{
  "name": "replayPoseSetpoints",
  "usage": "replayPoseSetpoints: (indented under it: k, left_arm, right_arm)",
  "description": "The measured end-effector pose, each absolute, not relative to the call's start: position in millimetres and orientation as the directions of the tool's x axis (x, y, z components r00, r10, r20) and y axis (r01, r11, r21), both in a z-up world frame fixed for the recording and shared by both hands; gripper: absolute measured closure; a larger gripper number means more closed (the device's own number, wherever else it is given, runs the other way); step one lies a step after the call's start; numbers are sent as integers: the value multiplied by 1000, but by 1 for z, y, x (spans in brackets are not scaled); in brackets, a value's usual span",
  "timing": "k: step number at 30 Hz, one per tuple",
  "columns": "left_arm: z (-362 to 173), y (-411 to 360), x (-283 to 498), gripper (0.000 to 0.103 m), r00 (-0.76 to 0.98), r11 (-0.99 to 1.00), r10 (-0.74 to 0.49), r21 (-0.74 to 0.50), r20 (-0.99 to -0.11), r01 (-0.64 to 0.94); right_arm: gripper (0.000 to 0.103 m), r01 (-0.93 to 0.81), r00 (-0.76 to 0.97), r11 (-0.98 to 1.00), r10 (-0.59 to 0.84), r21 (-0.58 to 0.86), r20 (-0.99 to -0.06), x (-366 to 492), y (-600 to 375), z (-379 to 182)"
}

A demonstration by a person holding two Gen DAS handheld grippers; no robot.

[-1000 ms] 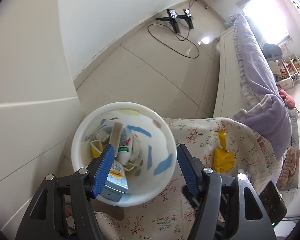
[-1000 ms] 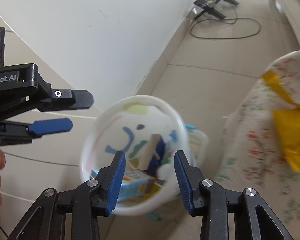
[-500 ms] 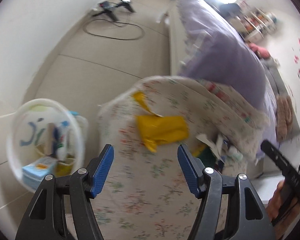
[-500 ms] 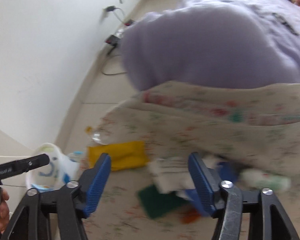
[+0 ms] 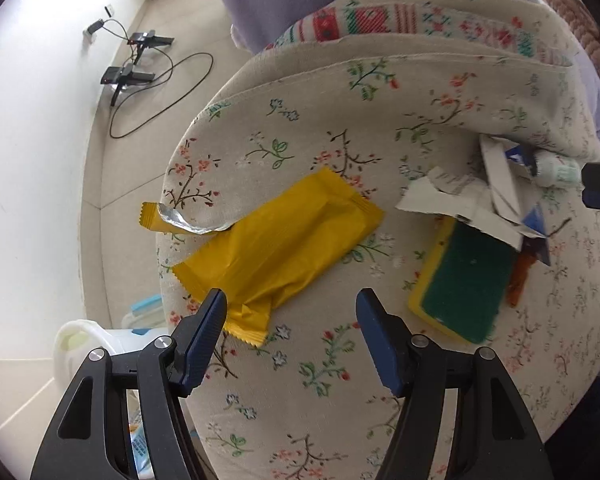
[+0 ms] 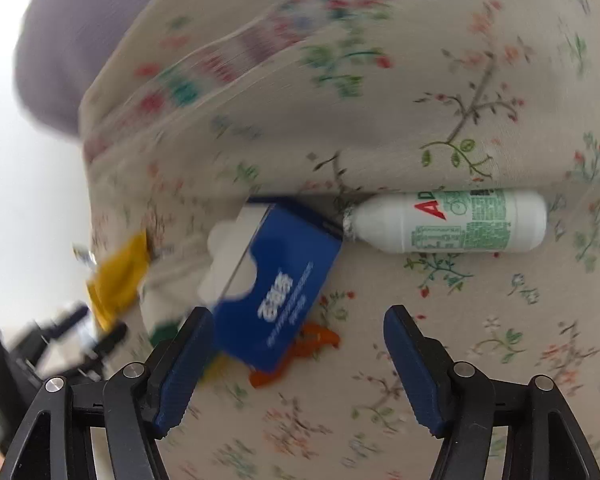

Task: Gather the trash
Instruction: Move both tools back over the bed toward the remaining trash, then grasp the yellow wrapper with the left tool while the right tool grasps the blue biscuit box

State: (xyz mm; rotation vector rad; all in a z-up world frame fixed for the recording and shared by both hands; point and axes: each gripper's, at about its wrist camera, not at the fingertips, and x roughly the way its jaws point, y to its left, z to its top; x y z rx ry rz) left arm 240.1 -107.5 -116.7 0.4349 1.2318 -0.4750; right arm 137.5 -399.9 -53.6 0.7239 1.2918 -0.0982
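Hovering over a flower-printed cover point(image 5: 380, 360), both grippers are empty and several pieces of trash lie uncollected.

In the left wrist view, the left gripper point(image 5: 291, 304) fills the bottom of the frame, its blue jaws spread wide with nothing between them. Just above them, at centre, lies a yellow snack wrapper point(image 5: 280, 248), flat on the cloth, one torn foil end reaching toward the left. The left jaw tip sits just beside the wrapper's lower corner, though contact cannot be confirmed. To the right lies a green and yellow sponge point(image 5: 460, 280), and torn white paper scraps point(image 5: 452, 204) partly overlap its upper edge. An orange scrap point(image 5: 518, 280) peeks out at the sponge's right side. At the lower left edge, beyond the cover, a white bin point(image 5: 80, 340) shows only its rim; a printed carton is visible below it behind the gripper, so some trash seems already collected.

In the blurred right wrist view, the right gripper point(image 6: 298, 326) is at the bottom, its jaws having just been opening, now wide and holding nothing. A blue carton point(image 6: 276, 280) lies left of centre, its lower corner near the left jaw. A small white bottle point(image 6: 448, 220) with green print rests on its side at centre right, tucked against a fold. The yellow wrapper appears at the left edge.

Judging by this, the task is partly done: at least five items remain on the cover.
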Motion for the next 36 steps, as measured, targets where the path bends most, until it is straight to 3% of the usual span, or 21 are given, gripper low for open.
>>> replayPoseSetpoints:
  k: [8, 9, 10, 16, 19, 20, 21, 23, 36]
  left_arm:
    - [-136, -98, 270, 34, 223, 865, -119, 10, -968, 502]
    - [-136, -96, 272, 40, 227, 871, -133, -5, -965, 491]
    - [-136, -97, 274, 55, 232, 876, -136, -8, -963, 483]
    - [-127, -90, 280, 86, 199, 886, -229, -119, -953, 448]
    - [-120, -89, 276, 87, 197, 885, -265, -157, -944, 439]
    - [-118, -88, 276, 87, 193, 883, -284, -178, -939, 435]
    - [-116, -88, 273, 88, 190, 880, -296, -191, -936, 434]
    - [-113, -87, 271, 88, 187, 877, -311, -206, -932, 434]
    - [-86, -59, 255, 89, 185, 856, -423, -324, -887, 403]
  right_arm:
    - [28, 540, 293, 697, 369, 471, -882, 157, -396, -85]
    - [28, 541, 285, 700, 369, 466, -885, 159, -394, -89]
    - [28, 543, 278, 702, 368, 461, -887, 161, -391, -91]
    - [28, 557, 253, 699, 373, 450, -893, 165, -384, -101]
    - [28, 555, 263, 698, 369, 453, -891, 168, -384, -104]
    - [34, 553, 265, 700, 367, 453, -892, 166, -386, -103]
    - [47, 545, 265, 706, 368, 453, -891, 167, -386, -103]
    - [58, 536, 257, 719, 360, 442, -897, 162, -391, -100]
    - [59, 471, 348, 753, 320, 459, -881, 152, -377, -53]
